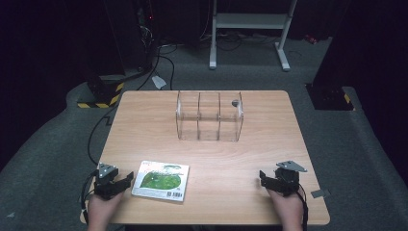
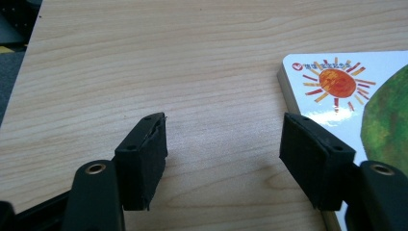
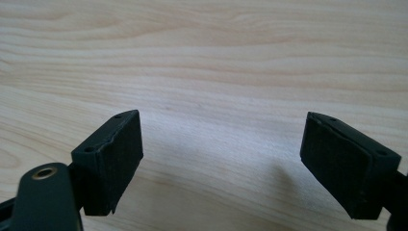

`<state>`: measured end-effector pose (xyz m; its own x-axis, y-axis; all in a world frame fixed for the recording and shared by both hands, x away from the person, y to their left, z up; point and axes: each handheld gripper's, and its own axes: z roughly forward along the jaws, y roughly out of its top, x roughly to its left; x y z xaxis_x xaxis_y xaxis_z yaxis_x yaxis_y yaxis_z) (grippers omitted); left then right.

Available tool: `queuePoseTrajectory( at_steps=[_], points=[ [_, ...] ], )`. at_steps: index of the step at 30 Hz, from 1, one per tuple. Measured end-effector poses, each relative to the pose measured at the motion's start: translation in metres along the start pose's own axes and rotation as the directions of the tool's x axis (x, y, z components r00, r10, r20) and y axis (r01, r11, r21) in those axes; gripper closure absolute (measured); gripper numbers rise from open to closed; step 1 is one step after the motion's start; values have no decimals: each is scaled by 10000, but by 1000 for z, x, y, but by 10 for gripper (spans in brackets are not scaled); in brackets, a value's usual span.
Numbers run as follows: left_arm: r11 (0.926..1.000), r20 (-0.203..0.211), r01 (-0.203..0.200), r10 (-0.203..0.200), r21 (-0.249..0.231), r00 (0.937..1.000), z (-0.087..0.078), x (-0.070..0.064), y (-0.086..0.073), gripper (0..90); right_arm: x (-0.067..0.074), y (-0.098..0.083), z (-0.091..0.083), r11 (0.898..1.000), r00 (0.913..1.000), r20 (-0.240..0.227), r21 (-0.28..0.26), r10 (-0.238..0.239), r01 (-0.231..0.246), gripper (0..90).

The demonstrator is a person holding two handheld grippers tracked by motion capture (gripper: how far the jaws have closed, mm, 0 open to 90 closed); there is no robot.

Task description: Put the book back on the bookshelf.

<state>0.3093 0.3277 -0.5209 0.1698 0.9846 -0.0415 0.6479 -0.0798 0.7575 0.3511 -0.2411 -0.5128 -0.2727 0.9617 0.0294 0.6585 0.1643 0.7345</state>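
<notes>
Pale wooden table (image 1: 144,120), rectangular, standing on grey carpet.

Item one: picture book (image 1: 160,180), flat on the table near the front edge at the left, cover up. White cover with a green shape and, seen from the left gripper view, an orange sun in one corner.

Item two: clear plastic rack (image 1: 209,116), three compartments in a row, upright toward the far middle of the table, well apart from the book.

Item three: left gripper (image 1: 124,181), black, held low at the front left, just beside the book's left edge. Jaws apart with bare wood between them; one jaw stands at the book's corner, contact not clear.

Item four: right gripper (image 1: 264,179), black, held low at the front right, well apart from the book. Jaws wide, with bare table between them.
</notes>
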Motion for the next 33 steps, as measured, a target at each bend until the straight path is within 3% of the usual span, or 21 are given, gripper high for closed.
queuePoseTrajectory(
  at_steps=[7,12,15,21,23,33],
  points=[
    [9989,354,102,-86,-458,9993,-8,-2,4,348,15,5,-9,9986,9986,-507,-498,166,-191,195],
    [9973,1059,582,-532,-446,9930,-8,-3,3,347,26,6,-10,9985,9978,-657,-528,116,-151,199],
    [9974,1232,579,-523,-426,9910,-8,-5,3,347,38,6,-7,9987,9976,-637,-454,-256,227,198],
    [9989,1547,378,-331,-272,9874,-2,-16,3,345,48,4,-4,9987,9954,-881,-381,-380,347,182],
    [9989,1784,432,-395,-171,9832,1,-20,3,345,54,3,-3,9985,9940,-1015,-403,-419,380,177],
    [9993,1692,362,-345,-69,9850,3,-27,-3,337,66,1,-2,9979,9906,-1272,-469,-504,447,198]
  ],
)
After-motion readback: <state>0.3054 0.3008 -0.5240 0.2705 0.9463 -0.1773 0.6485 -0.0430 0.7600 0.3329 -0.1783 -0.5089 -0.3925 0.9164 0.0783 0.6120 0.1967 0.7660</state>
